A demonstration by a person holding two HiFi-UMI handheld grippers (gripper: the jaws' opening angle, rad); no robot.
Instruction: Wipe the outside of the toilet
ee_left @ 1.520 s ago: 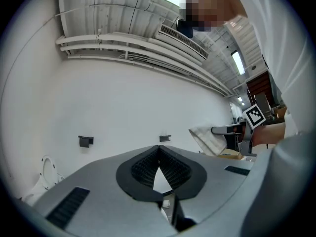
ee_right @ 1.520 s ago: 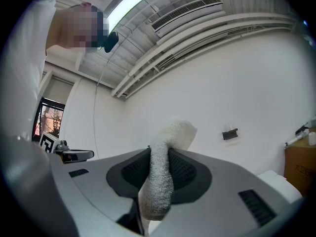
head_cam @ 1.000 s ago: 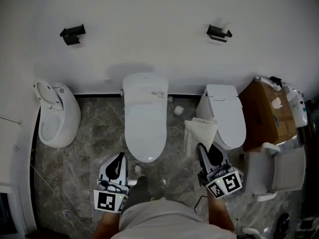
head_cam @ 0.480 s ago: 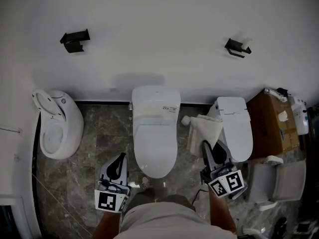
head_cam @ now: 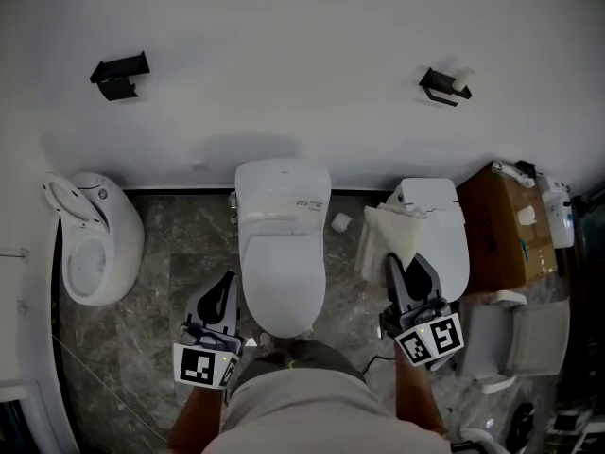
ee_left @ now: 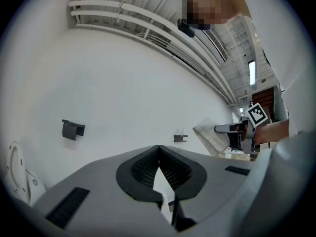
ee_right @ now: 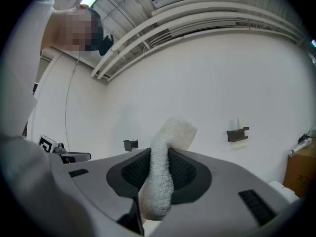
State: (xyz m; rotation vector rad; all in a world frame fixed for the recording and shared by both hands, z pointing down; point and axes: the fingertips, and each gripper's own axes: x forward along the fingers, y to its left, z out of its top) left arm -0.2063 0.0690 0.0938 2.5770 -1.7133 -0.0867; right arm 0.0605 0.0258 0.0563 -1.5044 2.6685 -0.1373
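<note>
The white toilet (head_cam: 280,253) stands against the wall with its lid down, in the middle of the head view. My left gripper (head_cam: 225,282) hangs shut and empty beside the bowl's front left; in the left gripper view its jaws (ee_left: 158,147) meet with nothing between them. My right gripper (head_cam: 393,263) is to the right of the bowl, shut on a white cloth (head_cam: 389,236) that sticks up past its fingers. The right gripper view shows the fluffy cloth (ee_right: 165,167) pinched between the pads.
A second closed toilet (head_cam: 444,225) stands right behind the cloth, and an open white bowl (head_cam: 90,239) sits at the far left. A cardboard box (head_cam: 506,225) and white seat parts (head_cam: 515,334) crowd the right. Two dark brackets (head_cam: 118,74) (head_cam: 444,85) are on the wall. A paper roll (head_cam: 340,222) lies on the marble floor.
The person has stepped closer, so both grippers now flank the front of the middle toilet. The cloth stays held in the right gripper; the left stays shut.
</note>
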